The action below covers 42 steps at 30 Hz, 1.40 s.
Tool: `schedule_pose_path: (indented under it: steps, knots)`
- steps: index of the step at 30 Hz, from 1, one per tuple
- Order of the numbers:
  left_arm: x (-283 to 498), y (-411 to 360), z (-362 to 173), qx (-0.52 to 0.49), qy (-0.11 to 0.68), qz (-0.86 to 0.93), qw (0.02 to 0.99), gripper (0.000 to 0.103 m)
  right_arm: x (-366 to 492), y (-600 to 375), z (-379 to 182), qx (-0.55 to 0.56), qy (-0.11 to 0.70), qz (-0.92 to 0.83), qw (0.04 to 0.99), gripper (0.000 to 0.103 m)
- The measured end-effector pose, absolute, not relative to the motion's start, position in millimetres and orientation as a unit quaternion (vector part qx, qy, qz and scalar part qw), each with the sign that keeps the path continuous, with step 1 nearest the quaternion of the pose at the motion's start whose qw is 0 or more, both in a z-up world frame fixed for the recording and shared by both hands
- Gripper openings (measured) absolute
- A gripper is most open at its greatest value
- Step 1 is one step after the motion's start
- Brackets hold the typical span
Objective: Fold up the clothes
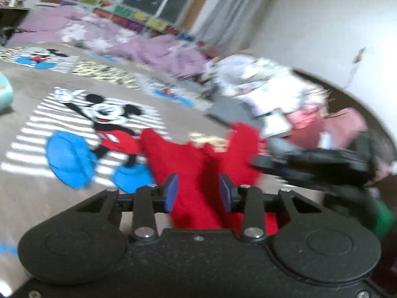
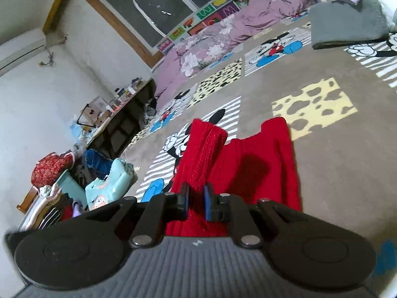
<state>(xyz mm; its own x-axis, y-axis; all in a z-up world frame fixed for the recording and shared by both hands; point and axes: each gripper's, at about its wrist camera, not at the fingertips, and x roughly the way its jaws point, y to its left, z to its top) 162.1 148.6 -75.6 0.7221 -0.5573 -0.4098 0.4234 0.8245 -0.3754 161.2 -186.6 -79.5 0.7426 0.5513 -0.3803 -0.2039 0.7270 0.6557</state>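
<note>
Now your right claw (image 2: 196,204) pinches red knit garment (image 2: 250,164) on cartoon-print rug (image 2: 322,149); left claw (image 1: 198,195) gapes apart, cloth between pads. Risk: thin pinch slips, sleeve (image 2: 204,149) bunches, fold skews.

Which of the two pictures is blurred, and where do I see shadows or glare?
Left wrist view: motion blur smears the red garment, the clothes pile and the right gripper; the left gripper stays fairly sharp. Right wrist view: sharp, with a dark shadow on the red garment and glare streaks on the window; fisheye bends the window frame.
</note>
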Motion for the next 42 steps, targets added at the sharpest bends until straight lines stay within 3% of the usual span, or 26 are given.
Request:
schedule_pose_path:
  steps: [8,18,24,33,42]
  knots:
    - [231,116,-93,-0.005,0.283,-0.251,0.926,0.018,147,-197,-79,0.298,0.263,0.237,0.886,0.014]
    - [236,58,-116,0.117,0.291,-0.301,0.901,0.016,147,-196,-83,0.301,0.244,0.251,0.887,0.014]
    - [249,78,-98,0.074,0.269,-0.282,0.918,0.017,146,-188,-80,0.287,0.239,0.262,0.89,0.014]
    - [286,55,-120,0.114,0.293,-0.266,0.911,0.016,147,-183,-79,0.275,0.239,0.268,0.892,0.014]
    - [261,112,-83,-0.027,0.278,-0.258,0.925,0.017,160,-168,-59,0.238,0.237,0.271,0.902,0.013]
